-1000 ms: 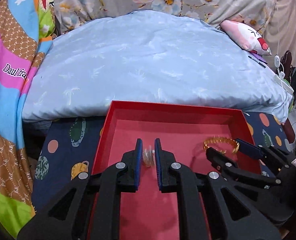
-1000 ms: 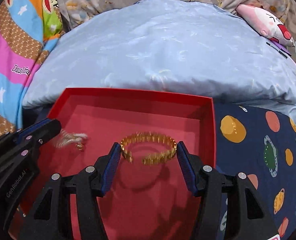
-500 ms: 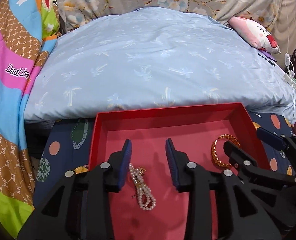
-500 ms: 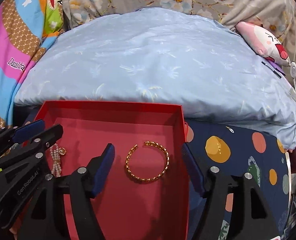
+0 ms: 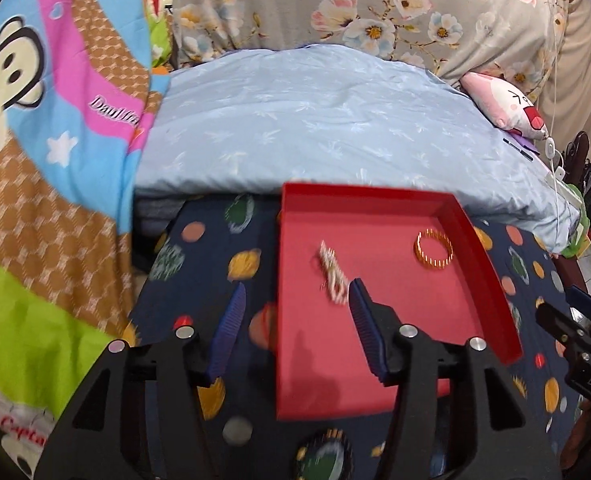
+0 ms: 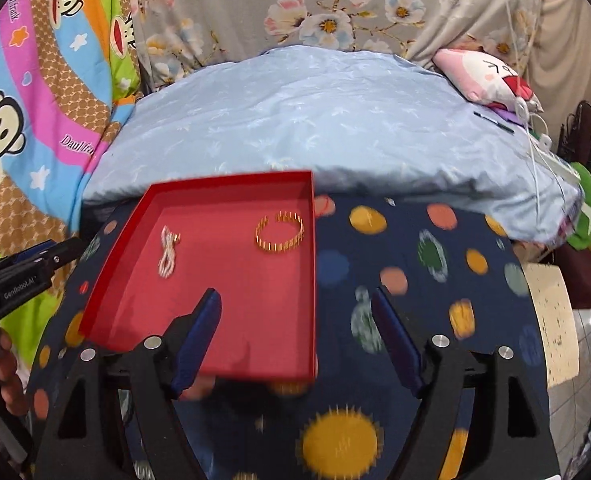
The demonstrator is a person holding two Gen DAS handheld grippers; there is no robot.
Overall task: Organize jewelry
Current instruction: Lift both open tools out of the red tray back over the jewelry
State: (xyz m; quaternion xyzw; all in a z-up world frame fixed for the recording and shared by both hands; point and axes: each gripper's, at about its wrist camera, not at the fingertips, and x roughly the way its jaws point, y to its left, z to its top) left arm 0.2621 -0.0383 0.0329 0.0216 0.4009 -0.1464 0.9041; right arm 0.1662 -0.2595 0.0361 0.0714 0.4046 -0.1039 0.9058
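Note:
A red tray (image 5: pixel 491 276) (image 6: pixel 111 264) lies on a dark blue planet-print cloth. Inside it rest a pearl strand (image 5: pixel 332 272) (image 6: pixel 167 251) on the left and a gold bangle (image 5: pixel 434 249) (image 6: pixel 279 233) on the right. My left gripper (image 5: pixel 295 320) hangs above the tray's left wall, its jaws opening with nothing between them. My right gripper (image 6: pixel 295 320) hovers over the tray's right wall, pulled back from the bangle, jaws opening and empty. Each gripper shows at the edge of the other's view: the right gripper (image 5: pixel 575 320) and the left gripper (image 6: pixel 19 272).
A pale blue quilt (image 5: pixel 315 132) bulges behind the tray. A bright cartoon blanket (image 5: pixel 47 140) is at the left, floral pillows behind, a pink plush (image 6: pixel 491 76) at the right with white cables. A hand (image 6: pixel 3 364) grips the left tool. The cloth's right edge drops to floor.
The left gripper let go of the pearl strand and the right released the bangle; both now lie in the tray. Both grippers opened wider and drew back and up, away from the tray.

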